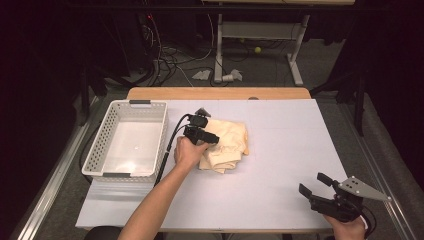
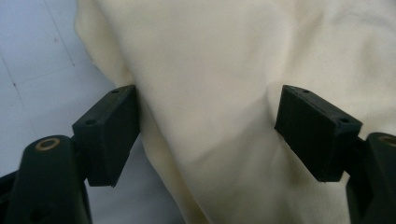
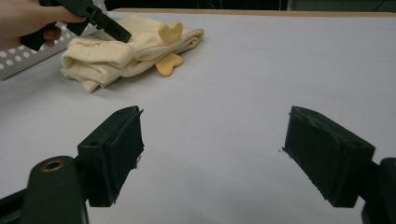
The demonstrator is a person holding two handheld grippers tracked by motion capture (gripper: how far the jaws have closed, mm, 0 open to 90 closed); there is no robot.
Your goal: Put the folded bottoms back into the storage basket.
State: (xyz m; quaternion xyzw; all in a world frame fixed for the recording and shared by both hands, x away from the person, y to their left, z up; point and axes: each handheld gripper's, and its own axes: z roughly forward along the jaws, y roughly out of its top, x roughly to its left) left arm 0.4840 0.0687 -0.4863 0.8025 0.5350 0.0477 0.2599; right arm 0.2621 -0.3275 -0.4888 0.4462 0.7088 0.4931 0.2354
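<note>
Cream cloth (image 1: pixel 227 145), folded into a loose bundle, lies on the white table (image 1: pixel 280 165) just right of the white basket (image 1: pixel 127 140), which stands empty. In the high view the left gripper (image 1: pixel 212 138) is down on the near left part of the cloth, while the right gripper (image 1: pixel 315 187) hangs over the near right corner of the table, well apart from the cloth, its jaws spread wide. Judging by this, the work is at its start: the cloth is not yet gripped or lifted, and if it is meant for the basket, the grasp, the carry and the drop are all left.

From the left gripper view, the jaws stand wide open on either side of a ridge of the cloth (image 2: pixel 210 116), the left jaw at the fabric's edge with bare table (image 2: pixel 42 70) beside it, the right jaw resting against the cloth. This close look shows that nothing is pinched yet, which the high view cannot settle.

Looking along the right gripper view, its own jaws are wide apart with nothing between them above bare table (image 3: pixel 243 107). Farther off it shows the cloth (image 3: pixel 121 58) from the side, with stacked layers and a yellow heart-shaped piece (image 3: pixel 169 32) standing up from it, and the left gripper (image 3: pixel 112 29) angled down onto the cloth.
</note>
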